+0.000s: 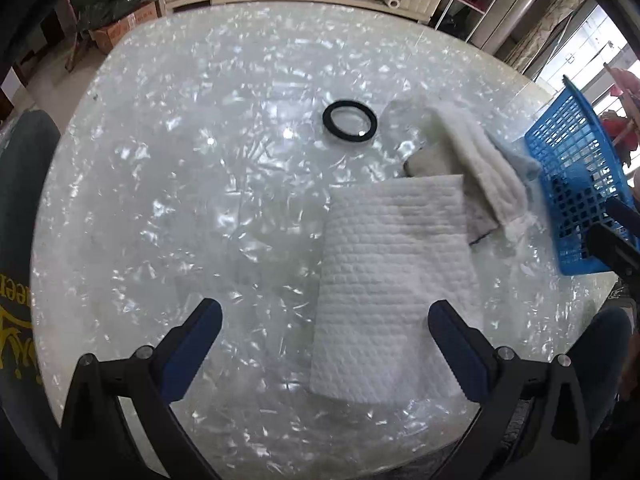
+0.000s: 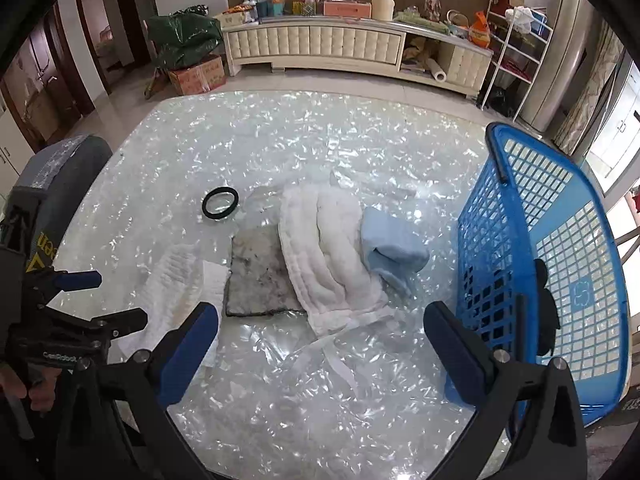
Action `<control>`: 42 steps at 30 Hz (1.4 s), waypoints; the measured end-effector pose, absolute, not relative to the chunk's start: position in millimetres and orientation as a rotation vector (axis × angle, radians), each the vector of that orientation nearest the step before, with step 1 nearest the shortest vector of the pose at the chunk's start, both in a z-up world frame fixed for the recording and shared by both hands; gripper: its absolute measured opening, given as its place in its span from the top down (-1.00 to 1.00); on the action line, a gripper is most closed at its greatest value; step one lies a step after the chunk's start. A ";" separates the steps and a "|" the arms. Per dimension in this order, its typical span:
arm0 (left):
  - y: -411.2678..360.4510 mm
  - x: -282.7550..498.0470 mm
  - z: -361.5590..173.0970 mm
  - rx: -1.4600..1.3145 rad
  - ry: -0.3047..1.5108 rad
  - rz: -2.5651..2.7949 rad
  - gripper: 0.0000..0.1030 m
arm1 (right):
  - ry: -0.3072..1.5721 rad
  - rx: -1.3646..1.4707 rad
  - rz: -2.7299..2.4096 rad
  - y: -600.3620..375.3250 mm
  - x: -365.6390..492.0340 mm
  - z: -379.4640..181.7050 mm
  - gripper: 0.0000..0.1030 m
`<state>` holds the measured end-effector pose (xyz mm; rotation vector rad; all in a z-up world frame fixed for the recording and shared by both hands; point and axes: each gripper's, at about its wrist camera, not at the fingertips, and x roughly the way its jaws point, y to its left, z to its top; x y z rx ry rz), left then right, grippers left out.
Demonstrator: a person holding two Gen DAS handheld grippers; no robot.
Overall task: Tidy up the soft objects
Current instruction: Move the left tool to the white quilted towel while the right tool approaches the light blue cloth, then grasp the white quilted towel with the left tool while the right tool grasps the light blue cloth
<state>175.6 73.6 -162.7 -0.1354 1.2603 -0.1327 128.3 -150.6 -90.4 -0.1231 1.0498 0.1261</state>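
Soft items lie on the shiny pearl-patterned table (image 2: 320,152). A white waffle-textured cloth (image 1: 392,280) lies flat just ahead of my open left gripper (image 1: 324,316), with its near edge by the right finger. Behind it lie a grey soiled cloth (image 2: 260,276), a white quilted cloth (image 2: 328,256) and a folded light blue cloth (image 2: 394,252). My right gripper (image 2: 322,320) stands open and empty above the table, short of the quilted cloth. At the right, a blue plastic basket (image 2: 520,240) holds something dark (image 2: 546,308). The right gripper (image 1: 608,224) also shows beside the basket (image 1: 576,184).
A black ring (image 2: 220,203) lies on the table behind the cloths. A chair back (image 2: 68,168) stands at the table's left edge. Beyond the table are a cream cabinet (image 2: 320,48), a cardboard box (image 2: 196,74) and a wire rack (image 2: 516,40).
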 end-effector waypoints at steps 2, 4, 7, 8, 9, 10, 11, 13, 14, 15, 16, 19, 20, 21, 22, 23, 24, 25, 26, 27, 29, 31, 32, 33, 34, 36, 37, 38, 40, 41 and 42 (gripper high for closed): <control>75.6 180.3 -172.2 -0.140 1.279 -0.141 -0.99 | 1.057 -0.121 0.122 -152.4 130.6 -93.2 -1.00; 75.6 184.0 -178.3 -0.142 1.289 -0.150 -0.99 | 1.063 -0.116 0.118 -154.5 133.9 -96.4 -1.00; 73.1 188.1 -184.3 -0.136 1.299 -0.154 -0.99 | 1.057 -0.107 0.107 -158.6 138.3 -95.6 -1.00; 71.7 188.8 -186.5 -0.126 1.301 -0.150 -0.99 | 1.050 -0.104 0.102 -159.8 139.6 -94.3 -1.00; 70.1 189.8 -189.0 -0.116 1.302 -0.148 -0.99 | 1.044 -0.102 0.100 -162.0 140.0 -92.7 -1.00; 68.6 190.7 -191.6 -0.112 1.306 -0.152 -0.99 | 1.028 -0.093 0.097 -164.1 141.9 -90.8 -1.00; 68.3 191.5 -192.9 -0.109 1.309 -0.154 -0.99 | 1.013 -0.084 0.094 -165.7 143.0 -88.4 -1.00; 66.5 192.1 -196.3 -0.096 1.311 -0.157 -0.99 | 1.003 -0.080 0.087 -166.6 147.1 -88.3 -1.00; 65.9 192.8 -196.8 -0.092 1.311 -0.157 -0.99 | 1.004 -0.082 0.084 -167.1 149.3 -89.0 -1.00; 66.3 193.4 -197.8 -0.093 1.308 -0.154 -0.99 | 1.009 -0.084 0.084 -166.8 152.6 -90.6 -1.00; 65.3 194.6 -198.4 -0.094 1.309 -0.156 -0.98 | 1.013 -0.085 0.085 -165.9 155.1 -92.2 -1.00; 63.4 195.9 -200.9 -0.098 1.313 -0.163 -0.87 | 1.025 -0.096 0.081 -163.5 162.0 -97.8 -1.00; 62.2 194.8 -201.1 -0.100 1.311 -0.169 -0.84 | 1.032 -0.112 0.065 -162.3 165.1 -101.1 -1.00; 60.5 194.2 -201.1 -0.088 1.307 -0.174 -0.75 | 1.039 -0.121 0.057 -161.8 167.0 -103.8 -1.00; 56.0 194.1 -202.0 -0.078 1.304 -0.177 -0.65 | 1.048 -0.129 0.043 -161.6 170.1 -106.3 -1.00; 52.5 193.7 -202.1 -0.068 1.299 -0.185 -0.60 | 1.046 -0.159 0.018 -159.7 172.3 -108.7 -1.00; 50.3 193.0 -201.4 -0.061 1.293 -0.194 -0.48 | 1.049 -0.168 0.012 -159.5 175.2 -110.9 -1.00; 46.6 193.4 -199.7 -0.058 1.289 -0.203 -0.36 | 1.053 -0.173 0.007 -159.2 177.4 -112.6 -1.00; 42.1 193.5 -198.7 -0.053 1.283 -0.217 -0.30 | 1.063 -0.176 0.004 -158.8 180.7 -115.7 -1.00; 40.5 193.2 -198.1 -0.053 1.279 -0.225 -0.18 | 1.070 -0.177 0.002 -159.1 183.0 -117.3 -1.00; 35.7 192.3 -194.9 -0.062 1.273 -0.250 0.01 | 1.082 -0.208 -0.016 -157.5 188.6 -123.2 -1.00; 29.9 193.2 -195.2 -0.074 1.270 -0.274 0.18 | 1.089 -0.224 -0.018 -156.2 193.9 -127.0 -1.00; 28.9 194.2 -194.8 -0.083 1.270 -0.289 0.19 | 1.091 -0.224 -0.016 -156.1 194.6 -127.7 -0.99; 27.7 194.6 -195.4 -0.099 1.271 -0.304 0.24 | 1.092 -0.223 -0.006 -155.4 195.6 -128.9 -0.92; 27.4 194.9 -195.7 -0.106 1.271 -0.309 0.27 | 1.096 -0.231 0.000 -154.4 196.9 -130.9 -0.86; 28.7 195.7 -196.8 -0.129 1.271 -0.320 0.36 | 1.108 -0.252 -0.017 -153.7 200.7 -134.3 -0.80; 29.9 195.9 -197.2 -0.141 1.271 -0.321 0.42 | 1.115 -0.253 -0.029 -155.0 202.3 -136.3 -0.78; 31.4 196.2 -197.9 -0.163 1.272 -0.322 0.45 | 1.121 -0.249 -0.041 -157.0 203.5 -137.8 -0.78; 39.2 195.0 -197.2 -0.198 1.271 -0.322 0.48 | 1.125 -0.258 -0.067 -159.9 204.6 -137.8 -0.78; 42.3 196.2 -196.8 -0.212 1.270 -0.325 0.48 | 1.126 -0.268 -0.081 -161.7 205.6 -138.6 -0.78; 42.7 195.6 -196.5 -0.214 1.269 -0.328 0.50 | 1.129 -0.272 -0.088 -161.8 208.1 -140.4 -0.78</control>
